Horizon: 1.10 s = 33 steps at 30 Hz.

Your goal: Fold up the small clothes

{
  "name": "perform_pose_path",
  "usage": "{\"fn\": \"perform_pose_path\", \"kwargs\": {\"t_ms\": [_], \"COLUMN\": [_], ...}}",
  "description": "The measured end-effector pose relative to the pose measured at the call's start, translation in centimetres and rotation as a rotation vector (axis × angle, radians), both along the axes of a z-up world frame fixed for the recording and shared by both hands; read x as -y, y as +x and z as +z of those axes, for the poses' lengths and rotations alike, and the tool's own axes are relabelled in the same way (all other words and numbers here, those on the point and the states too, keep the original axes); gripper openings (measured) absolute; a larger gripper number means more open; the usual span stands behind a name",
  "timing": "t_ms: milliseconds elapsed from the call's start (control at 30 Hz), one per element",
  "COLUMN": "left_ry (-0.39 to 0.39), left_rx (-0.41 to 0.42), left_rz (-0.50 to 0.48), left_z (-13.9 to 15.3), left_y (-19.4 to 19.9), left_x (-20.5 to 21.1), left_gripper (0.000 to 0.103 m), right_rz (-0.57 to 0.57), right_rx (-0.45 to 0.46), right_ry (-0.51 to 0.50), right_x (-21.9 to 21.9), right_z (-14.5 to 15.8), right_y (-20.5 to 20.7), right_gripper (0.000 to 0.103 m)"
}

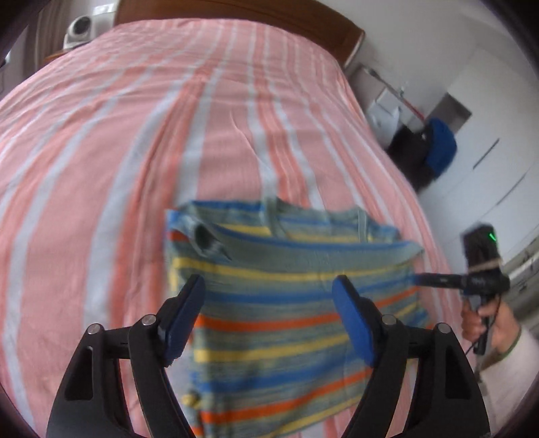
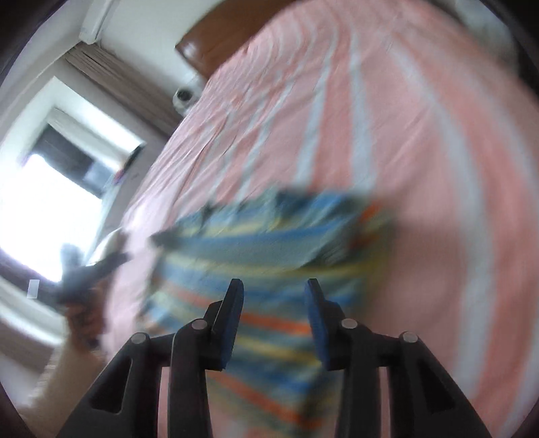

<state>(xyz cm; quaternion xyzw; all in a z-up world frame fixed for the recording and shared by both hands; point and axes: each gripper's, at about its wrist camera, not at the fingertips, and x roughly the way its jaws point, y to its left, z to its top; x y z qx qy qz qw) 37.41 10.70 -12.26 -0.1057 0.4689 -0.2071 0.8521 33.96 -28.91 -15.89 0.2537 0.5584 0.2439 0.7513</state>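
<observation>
A small striped shirt (image 1: pixel 279 303), grey-green with blue, yellow and orange bands, lies partly folded on the pink striped bed (image 1: pixel 134 134). My left gripper (image 1: pixel 269 286) is open and empty, hovering above the shirt's near part. In the left wrist view my right gripper (image 1: pixel 417 279) reaches in from the right to the shirt's right edge; whether it touches cannot be told. In the blurred right wrist view the right gripper (image 2: pixel 273 286) is open above the shirt (image 2: pixel 269 256), nothing between its fingers. The left gripper (image 2: pixel 111 261) shows there as a dark blur at the left.
A wooden headboard (image 1: pixel 235 13) stands at the far end of the bed. A white device (image 1: pixel 79 30) sits at the far left corner. A blue and black bundle (image 1: pixel 431 148) and white cupboards (image 1: pixel 488 134) stand right of the bed. A bright window (image 2: pixel 43 202) is at the left.
</observation>
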Motion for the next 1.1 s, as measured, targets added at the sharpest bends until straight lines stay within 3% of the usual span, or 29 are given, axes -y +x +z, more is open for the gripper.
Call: {"fn": "perform_pose_path", "kwargs": {"t_ms": [100,167,233,300,367,433,500,667,700,767,833,900,1000,1067,1100], "left_ry": [-0.016,-0.025,-0.001,0.027,0.044,0.071,0.088,0.060,0.080,0.068,0.052,0.068,0.164,0.228,0.247], "left_rx": [-0.025,-0.041,-0.048,-0.055,-0.080,-0.105,-0.117,-0.131,-0.142,-0.121,-0.064,-0.023,-0.045,-0.109,-0.120], "left_rz": [0.003,-0.011,-0.052,-0.107,-0.156,-0.162,-0.098,0.229,0.290,0.285,0.187,0.068,-0.025,0.006,0.044], "left_z": [-0.5,-0.5,-0.4,-0.8,-1.7,-3.1,-4.4,-5.5,-5.2,-4.1,-2.4,-1.7,-3.6,-6.0,-6.5], "left_y": [-0.1,-0.4,-0.9,-0.9,-0.5,0.6,2.7,6.4,5.9,4.2,0.8,-2.9,-7.6,-9.8,-10.6], "left_x": [1.0,1.0,1.4,2.1,2.8,3.6,3.4,-1.7,-2.8,-3.5,-2.6,-0.8,0.8,-0.6,-1.9], "left_gripper": [0.079,0.079,0.086,0.093,0.094,0.094,0.091,0.080,0.080,0.080,0.085,0.088,0.088,0.085,0.083], "right_rz": [-0.026,-0.118,-0.245,-0.311,-0.287,-0.216,-0.139,-0.015,-0.017,-0.045,-0.055,0.019,0.125,0.147,0.139], "right_rx": [-0.132,-0.052,0.052,0.098,0.139,0.165,0.158,0.078,0.077,0.103,0.159,0.229,0.230,0.187,0.156], "right_ry": [0.043,0.071,0.109,0.163,0.157,0.085,0.027,-0.093,-0.121,-0.166,-0.229,-0.222,-0.143,-0.162,-0.221], "right_x": [-2.9,-3.1,-2.0,-1.2,-0.8,-1.3,-1.5,-0.2,0.6,2.0,2.4,0.9,-2.0,-2.9,-2.6], "right_z": [-3.9,-4.1,-2.9,-1.5,-0.1,0.7,0.6,-2.1,-2.6,-2.2,-0.4,1.6,2.0,0.4,-0.8], "right_y": [3.4,6.1,6.9,7.3,6.3,4.9,3.2,-2.1,-3.2,-5.0,-7.0,-8.8,-10.8,-12.1,-12.8], "right_gripper": [0.038,0.038,0.039,0.049,0.054,0.054,0.054,0.054,0.054,0.049,0.051,0.051,0.051,0.050,0.050]}}
